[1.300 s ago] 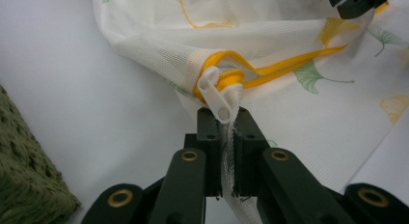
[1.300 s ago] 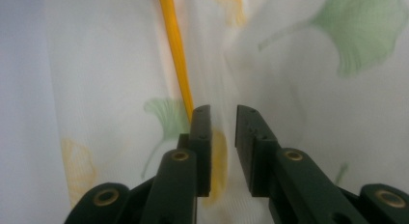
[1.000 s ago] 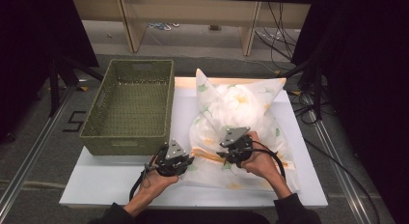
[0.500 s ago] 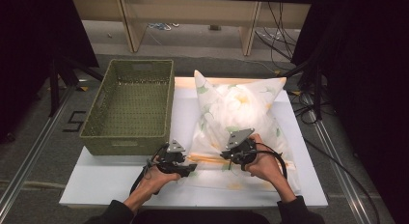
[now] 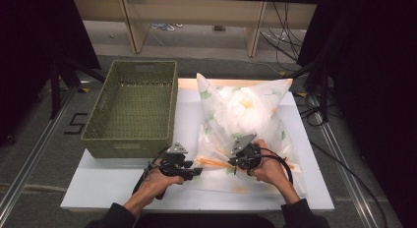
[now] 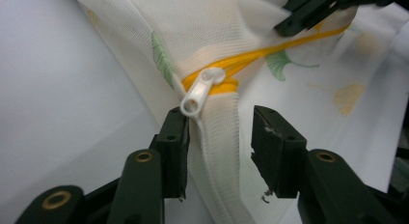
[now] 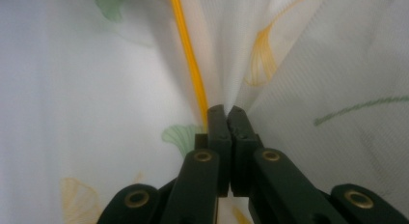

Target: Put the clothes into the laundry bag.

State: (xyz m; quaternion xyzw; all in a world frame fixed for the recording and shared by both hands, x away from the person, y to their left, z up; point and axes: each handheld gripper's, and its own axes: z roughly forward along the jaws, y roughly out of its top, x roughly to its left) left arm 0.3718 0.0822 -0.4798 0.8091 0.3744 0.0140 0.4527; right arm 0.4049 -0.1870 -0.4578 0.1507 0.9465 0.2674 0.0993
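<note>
Left gripper (image 6: pixel 219 137): jaws are held part-way apart and have just been closing; the bag's white zip end lies between them, unpinched.
Zip pull (image 6: pixel 200 91): a white tab, seen just beyond the left-hand jaw's tip (touching or not cannot be told).
Right gripper (image 7: pixel 226 113): jaws are clamped together on a fold of mesh beside the yellow zip (image 7: pixel 189 60).
Mesh bag (image 5: pixel 246 110): laid on the white board (image 5: pixel 98 188), leaf-printed, stuffed with white filling.
Basket (image 5: pixel 133 107): green, placed farther off, left of the bag.
</note>
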